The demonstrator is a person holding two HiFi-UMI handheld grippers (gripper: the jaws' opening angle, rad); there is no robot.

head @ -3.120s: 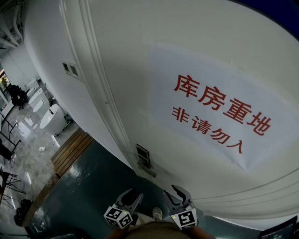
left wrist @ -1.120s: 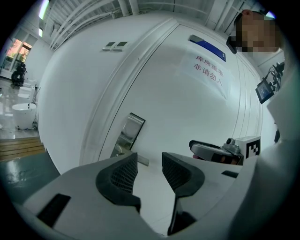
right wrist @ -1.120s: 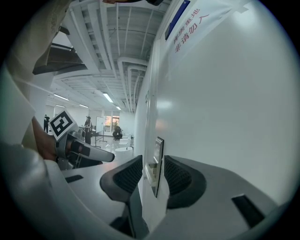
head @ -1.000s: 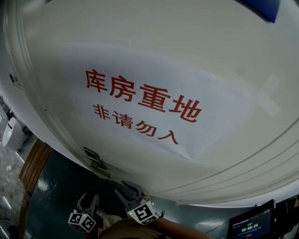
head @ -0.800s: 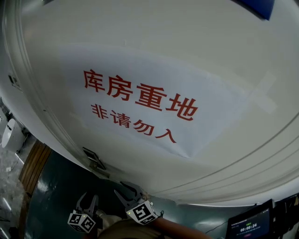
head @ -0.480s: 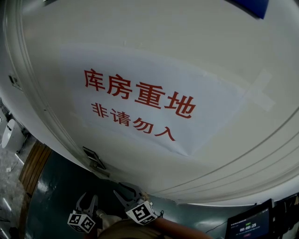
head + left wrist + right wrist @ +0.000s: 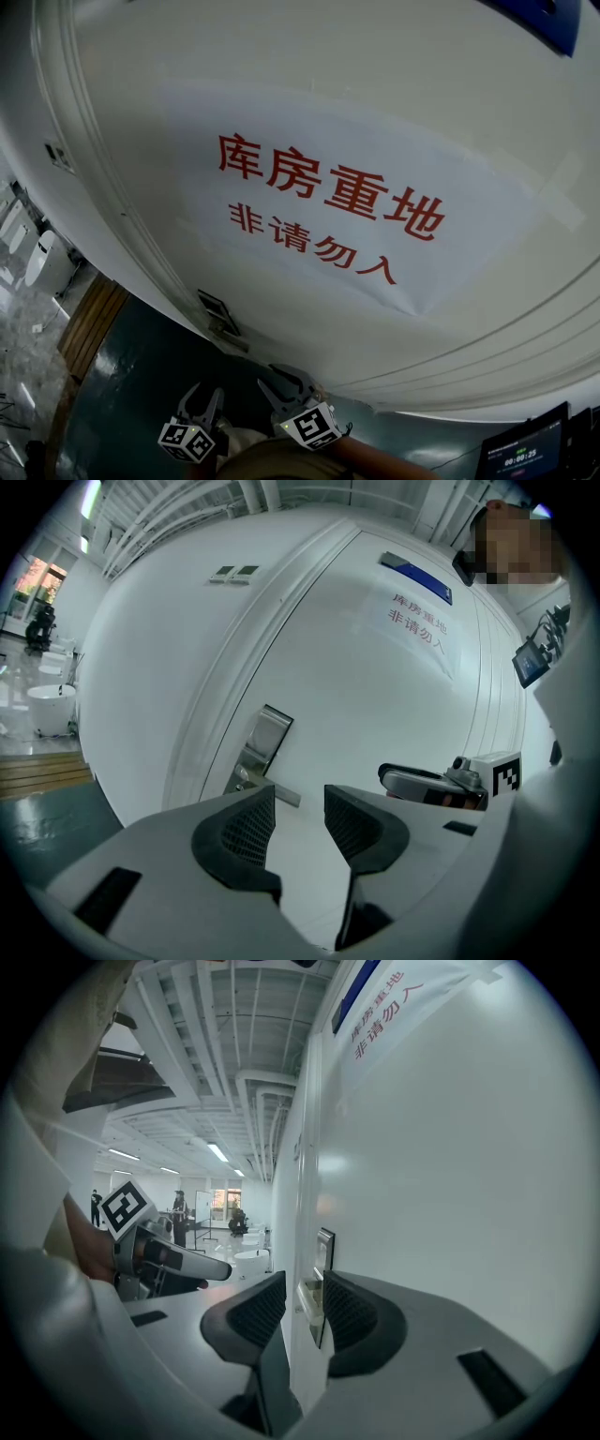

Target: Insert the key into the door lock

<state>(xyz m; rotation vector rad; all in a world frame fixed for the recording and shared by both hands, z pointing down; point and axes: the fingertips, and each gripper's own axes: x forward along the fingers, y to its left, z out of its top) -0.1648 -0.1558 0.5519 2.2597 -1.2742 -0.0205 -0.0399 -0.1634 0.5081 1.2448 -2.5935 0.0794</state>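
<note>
A white door (image 7: 309,103) fills the head view, with a paper sign (image 7: 347,211) in red characters taped on it. The metal lock plate (image 7: 217,314) and its lever handle sit at the door's lower left edge. Low in the frame, my left gripper (image 7: 205,392) and right gripper (image 7: 281,377) hang side by side below the lock, apart from it. In the left gripper view the jaws (image 7: 300,794) stand open and empty, and the lock plate (image 7: 262,747) lies beyond them. In the right gripper view the gripper (image 7: 305,1283) is open close to the door, with the lock plate (image 7: 322,1269) edge-on ahead. No key shows.
A dark green floor (image 7: 131,375) lies below the door, and a wooden platform (image 7: 89,323) and white sanitary ware (image 7: 42,258) are at the left. A small timer screen (image 7: 520,455) is at the bottom right. A blue plaque (image 7: 553,19) is high on the door.
The head view has swung left, so the sign, the lock plate and both grippers sit further right in the frame. Both grippers keep the same open stance.
</note>
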